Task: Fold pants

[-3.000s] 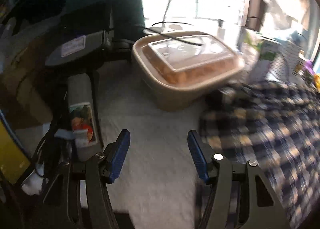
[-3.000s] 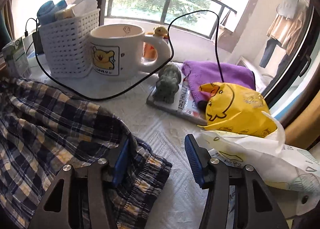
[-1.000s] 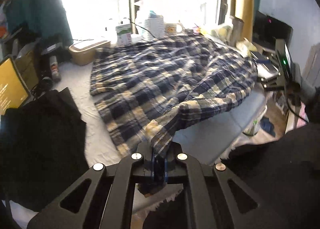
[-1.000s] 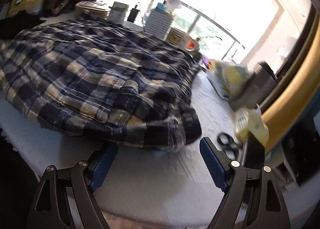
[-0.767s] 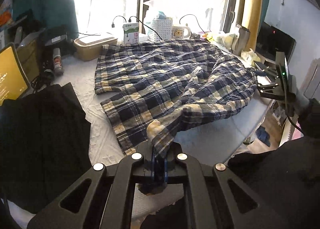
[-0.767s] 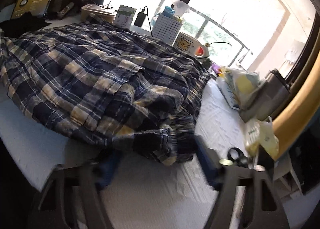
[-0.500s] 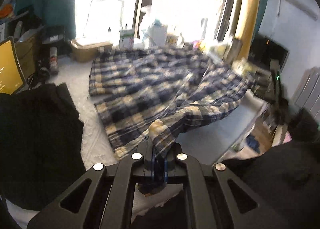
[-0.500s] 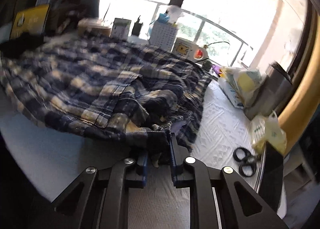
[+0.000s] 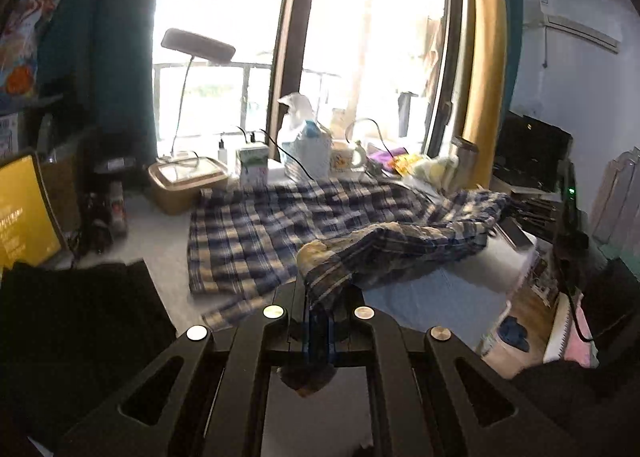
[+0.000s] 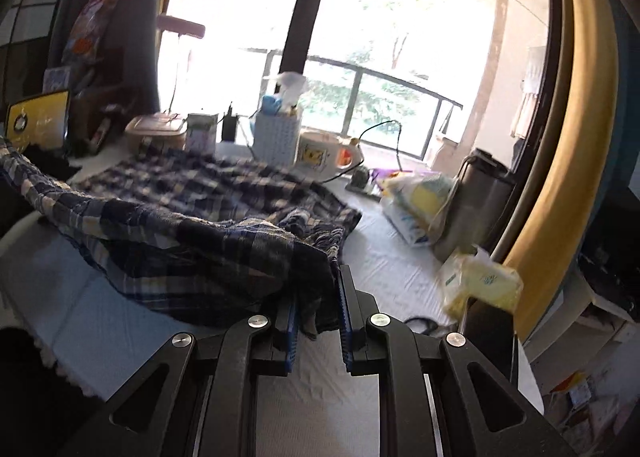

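Note:
The blue and cream plaid pants (image 9: 280, 229) lie spread on the white table, and they also show in the right wrist view (image 10: 208, 209). My left gripper (image 9: 318, 321) is shut on one near corner of the pants and holds it lifted above the table. My right gripper (image 10: 316, 309) is shut on the other near corner of the pants, also lifted. The near edge of the cloth hangs stretched between the two grippers above the table's front edge.
At the back stand a tan lidded box (image 9: 184, 181), a carton (image 9: 252, 167), a white basket (image 10: 276, 139), a mug (image 10: 320, 155) and a desk lamp (image 9: 198, 45). Dark cloth (image 9: 72, 309) lies left. A metal flask (image 10: 476, 193), bags (image 10: 416, 205) and scissors (image 10: 424, 323) lie right.
My right gripper closed on the near right corner of the pants. Both grippers rose, lifting the near edge of the pants off the table.

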